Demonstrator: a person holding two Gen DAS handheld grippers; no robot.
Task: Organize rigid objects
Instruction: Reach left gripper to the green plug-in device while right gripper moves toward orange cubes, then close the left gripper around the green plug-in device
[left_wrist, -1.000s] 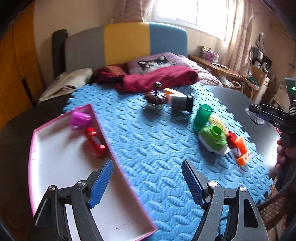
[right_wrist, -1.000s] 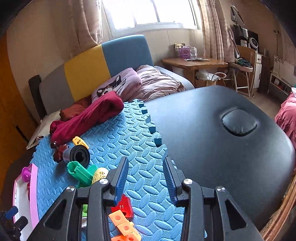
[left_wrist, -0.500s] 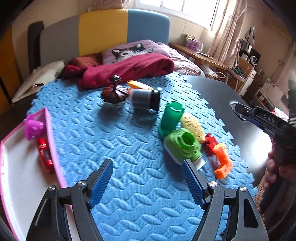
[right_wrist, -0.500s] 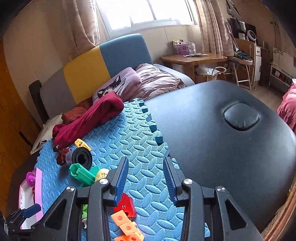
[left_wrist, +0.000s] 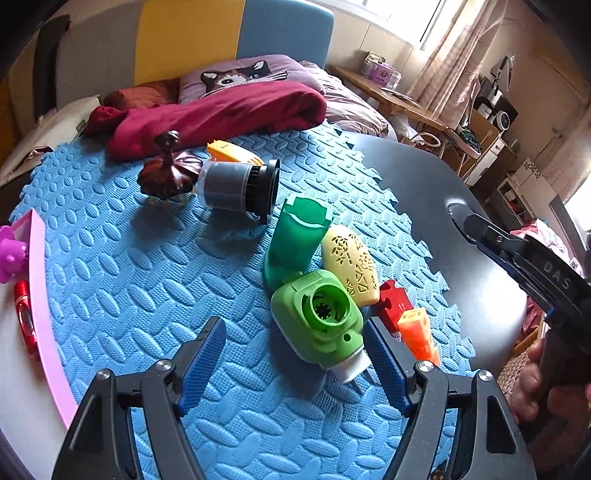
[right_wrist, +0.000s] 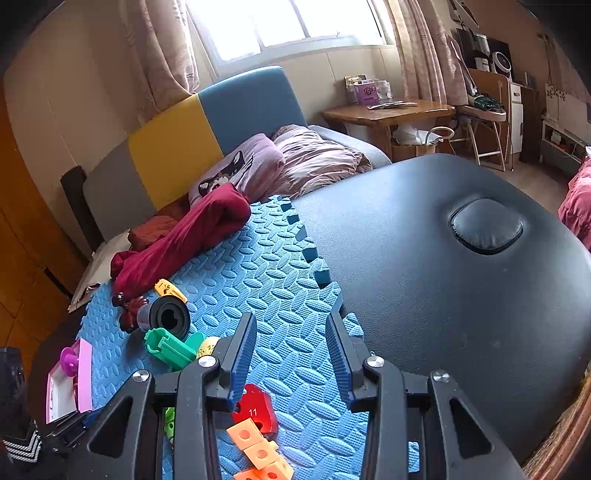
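Left gripper (left_wrist: 295, 363) fingers spread wide, nothing clamped, hovering low over blue textured foam mat (left_wrist: 155, 266) on black padded bench (left_wrist: 436, 206); light green rounded plastic toy with round socket (left_wrist: 317, 317) partly between the fingers, hard against right-side finger (left_wrist: 384, 365), no pinch visible. Crowded cluster just behind it: dark green translucent plastic cup-like piece (left_wrist: 295, 236) touching the light green toy, pale yellow perforated egg-shaped shell (left_wrist: 351, 266) leaning beside both, red number-11 puzzle block (left_wrist: 393, 304) and orange linked cubes (left_wrist: 419, 332) just beyond that finger. Farther back grey-and-black cylinder lying on its side (left_wrist: 236, 186), dark brown glossy figurine (left_wrist: 168, 173) touching it, yellow flat plastic piece (left_wrist: 232, 153) behind. Pink-rimmed white tray (left_wrist: 44, 295) at left mat edge, holding magenta plastic toy (left_wrist: 11, 254) and red small bottle-like item (left_wrist: 24, 314), well apart from cluster. Right gripper (right_wrist: 291, 354) fingers partly apart, empty, bare mat between them; red block (right_wrist: 255, 411) and orange cubes (right_wrist: 258, 452) below its left-side finger (right_wrist: 242, 354). A hand (left_wrist: 532, 384) on the right gripper handle at right edge of left wrist view. Round dimple cushion (right_wrist: 485, 227) set in bare part of bench. Room: maroon rolled blanket (left_wrist: 221, 110) on far mat edge, cat-print pillow (left_wrist: 243, 72), grey-yellow-blue headboard (right_wrist: 192, 147), wooden desk (right_wrist: 388, 110), bright window (right_wrist: 280, 22) with curtains.
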